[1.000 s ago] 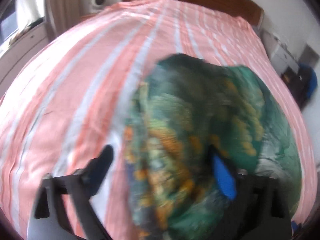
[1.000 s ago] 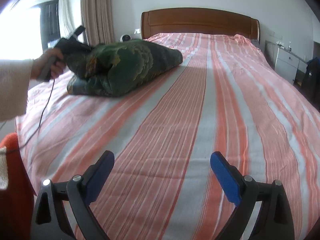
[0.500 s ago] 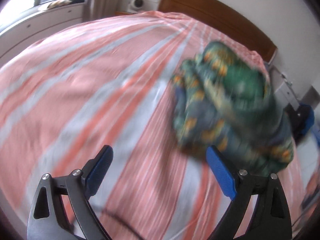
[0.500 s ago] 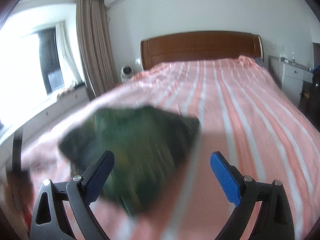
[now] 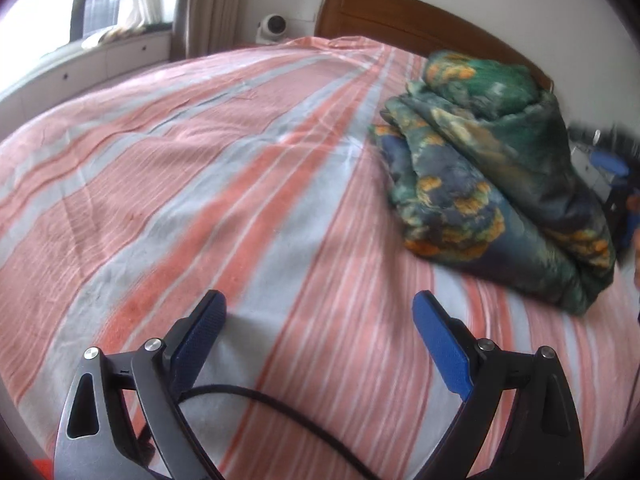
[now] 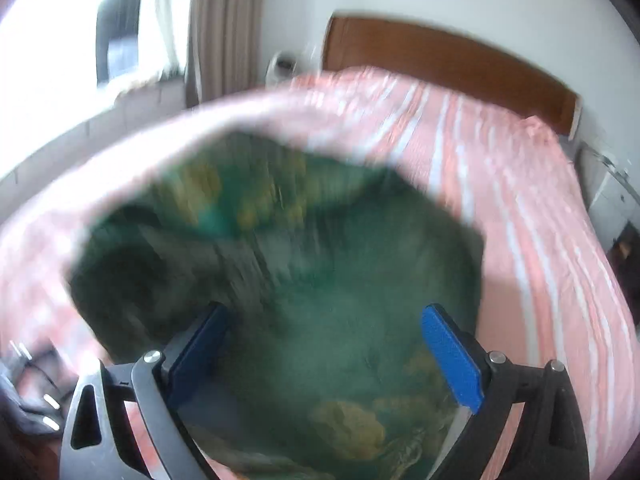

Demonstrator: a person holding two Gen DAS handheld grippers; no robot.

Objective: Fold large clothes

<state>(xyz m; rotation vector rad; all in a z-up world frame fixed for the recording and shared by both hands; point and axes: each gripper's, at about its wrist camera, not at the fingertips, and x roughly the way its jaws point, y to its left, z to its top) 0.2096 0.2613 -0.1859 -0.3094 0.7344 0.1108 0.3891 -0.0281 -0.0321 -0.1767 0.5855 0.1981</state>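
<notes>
— Green garment (image 5: 492, 168)? Lay bundled on striped bed (image 5: 200, 168), right of frame.
— Left hand-held gripper (image 5: 320, 344)? Spread wide, empty, lower centre. Right hand-held gripper (image 6: 322, 354)? Gaped too, straddling blurred cloth.

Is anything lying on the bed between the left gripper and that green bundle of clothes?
Nothing visible does. Only bare striped bedspread lies between the open left gripper and the green floral garment, which sits ahead and to its right.
</notes>
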